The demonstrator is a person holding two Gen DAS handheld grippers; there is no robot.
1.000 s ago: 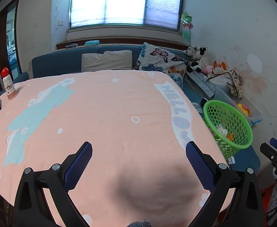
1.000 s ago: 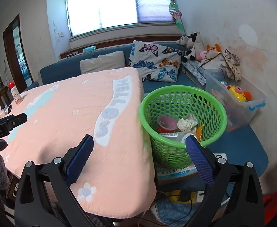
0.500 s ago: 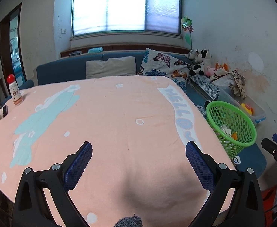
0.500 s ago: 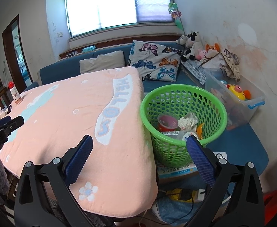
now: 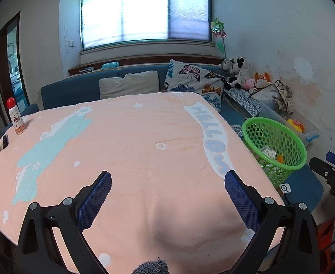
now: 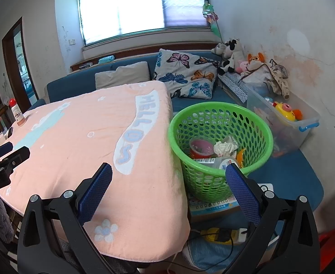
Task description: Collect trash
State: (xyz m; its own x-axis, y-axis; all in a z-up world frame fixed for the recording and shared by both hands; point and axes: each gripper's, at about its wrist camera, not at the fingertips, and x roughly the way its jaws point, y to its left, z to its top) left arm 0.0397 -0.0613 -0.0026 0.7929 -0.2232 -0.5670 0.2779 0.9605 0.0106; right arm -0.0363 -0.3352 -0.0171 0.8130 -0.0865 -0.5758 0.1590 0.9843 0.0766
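Now both tongs, left tongs (image 5: 167, 180) and right tongs (image 6: 168, 173), gape empty near one green basket (image 6: 220, 123).

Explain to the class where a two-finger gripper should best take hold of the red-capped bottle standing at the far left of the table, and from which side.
Grip the red-capped bottle across its straight white body, below the rounded cap, coming in level from the side. It stands upright on the pink cloth, so the body gives the fingers two opposite faces; the cap would probably slip.

"HELLO" in white-blue letters on the pink blanket (image 6: 80, 137)
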